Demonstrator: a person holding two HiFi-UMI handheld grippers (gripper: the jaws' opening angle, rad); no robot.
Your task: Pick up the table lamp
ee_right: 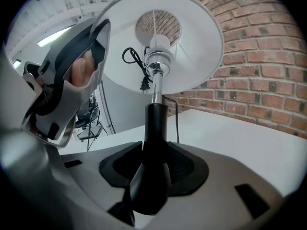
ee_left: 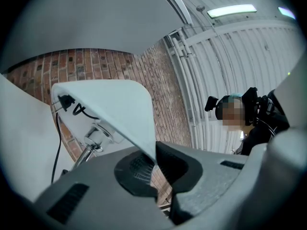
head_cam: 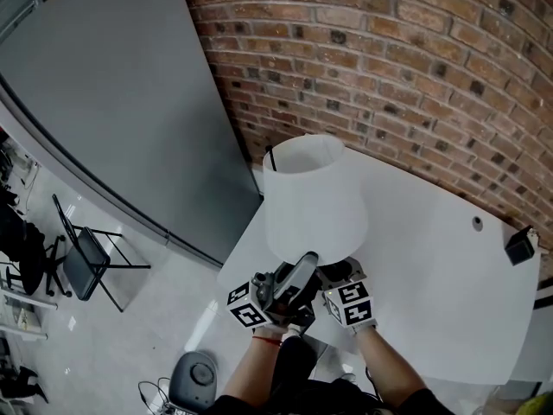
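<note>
right gripper (ee_right: 154,166) clamped on stem (ee_right: 154,128) of table lamp (head_cam: 313,199) | left gripper (ee_left: 156,166) pinching shade (ee_left: 120,109) rim | base hidden — under shade

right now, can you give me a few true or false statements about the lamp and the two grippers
1. The right gripper has its jaws closed on the lamp's black stem. True.
2. The left gripper holds nothing. False: the rim of the lampshade sits pinched between its jaws.
3. The lampshade is black. False: it is white.
4. A brick wall stands behind the table. True.
5. The table is dark wood. False: its top is white.
</note>
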